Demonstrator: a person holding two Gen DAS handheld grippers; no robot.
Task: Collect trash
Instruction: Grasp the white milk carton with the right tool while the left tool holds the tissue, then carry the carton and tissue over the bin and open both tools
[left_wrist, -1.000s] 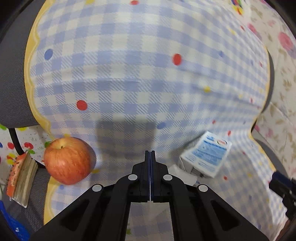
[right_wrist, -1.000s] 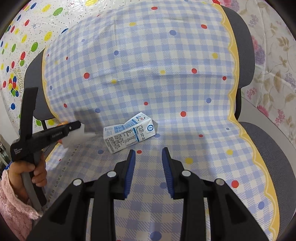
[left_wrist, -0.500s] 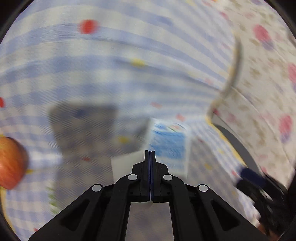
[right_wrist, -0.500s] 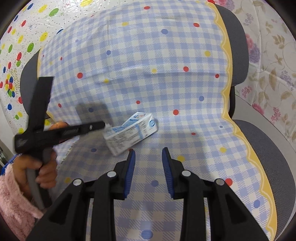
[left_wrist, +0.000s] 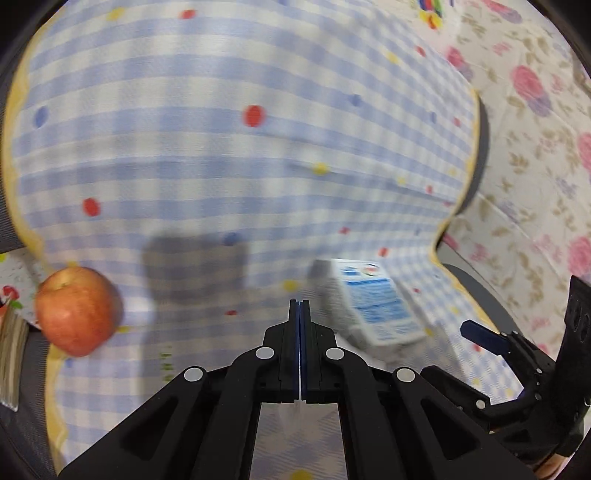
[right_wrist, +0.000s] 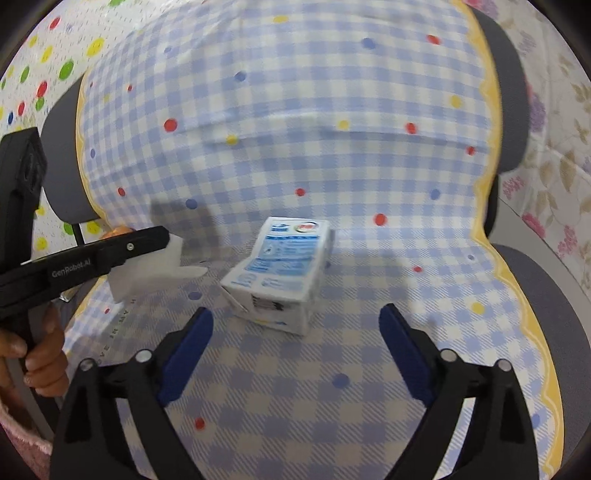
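A blue and white milk carton (right_wrist: 280, 273) lies on its side on the checked chair cover; it also shows in the left wrist view (left_wrist: 373, 306). My right gripper (right_wrist: 295, 332) is wide open just in front of the carton, one finger on each side, not touching. My left gripper (left_wrist: 299, 306) is shut on a piece of white paper (right_wrist: 147, 269), held above the seat to the carton's left. In the left wrist view only a sliver of the paper (left_wrist: 295, 406) shows below the jaws.
A red apple (left_wrist: 75, 310) sits at the seat's left edge. The blue checked cover (right_wrist: 314, 122) drapes the grey chair's back and seat. Floral wall covering (left_wrist: 535, 166) is on the right and dotted covering (right_wrist: 44, 55) on the left.
My right gripper has opened wide and moved closer to the carton, which now lies end-on to it. My left gripper swung right and back, still holding the paper.
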